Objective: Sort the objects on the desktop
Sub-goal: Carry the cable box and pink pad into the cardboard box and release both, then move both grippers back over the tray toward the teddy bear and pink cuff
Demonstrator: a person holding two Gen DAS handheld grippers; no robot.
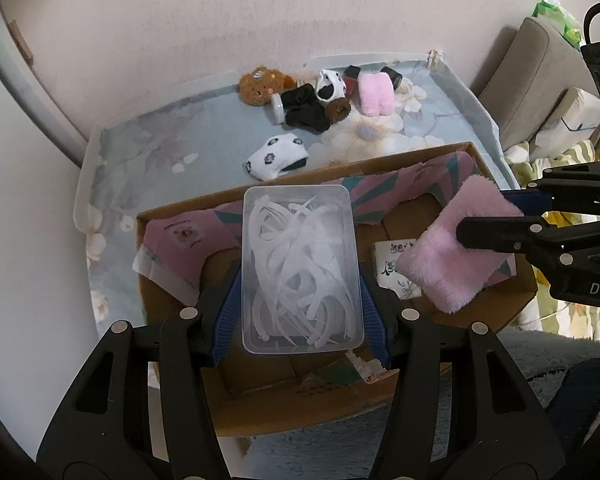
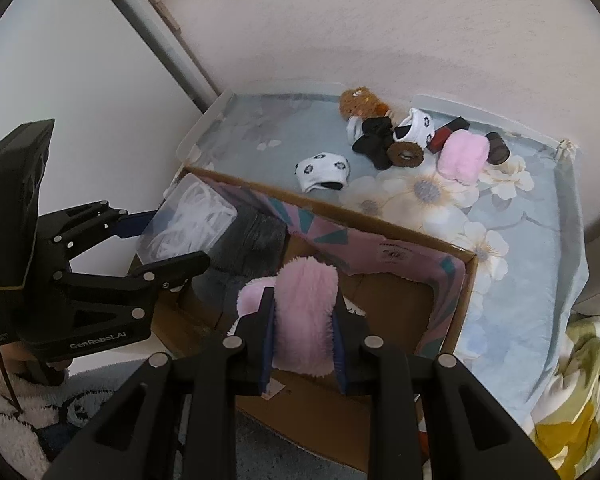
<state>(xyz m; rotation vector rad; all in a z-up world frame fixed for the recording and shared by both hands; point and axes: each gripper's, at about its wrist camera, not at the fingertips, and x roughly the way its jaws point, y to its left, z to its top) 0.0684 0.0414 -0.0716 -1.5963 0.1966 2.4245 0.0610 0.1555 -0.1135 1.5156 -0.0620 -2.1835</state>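
Note:
My left gripper point(image 1: 300, 276) is shut on a clear plastic box point(image 1: 300, 268) full of white plastic pieces, held over the open cardboard box point(image 1: 380, 164). From the right wrist view that same clear plastic box point(image 2: 188, 220) hangs at the carton's left end in the left gripper point(image 2: 168, 236). My right gripper point(image 2: 304, 320) is shut on a fluffy pink pad point(image 2: 306, 312) above the cardboard box point(image 2: 466, 300). In the left wrist view the pink pad point(image 1: 452, 248) hangs over the carton's right side, with a black finger point(image 1: 496, 234) of the right gripper pressed on it.
On the flowered blue cloth point(image 1: 172, 132) behind the carton lie a white patterned sock point(image 1: 276, 156), black socks point(image 1: 304, 110), a brown plush toy point(image 1: 260, 82), a second pink fluffy piece point(image 1: 376, 92) and a brown hair tie point(image 1: 338, 110). Bedding point(image 2: 576, 392) lies at the right.

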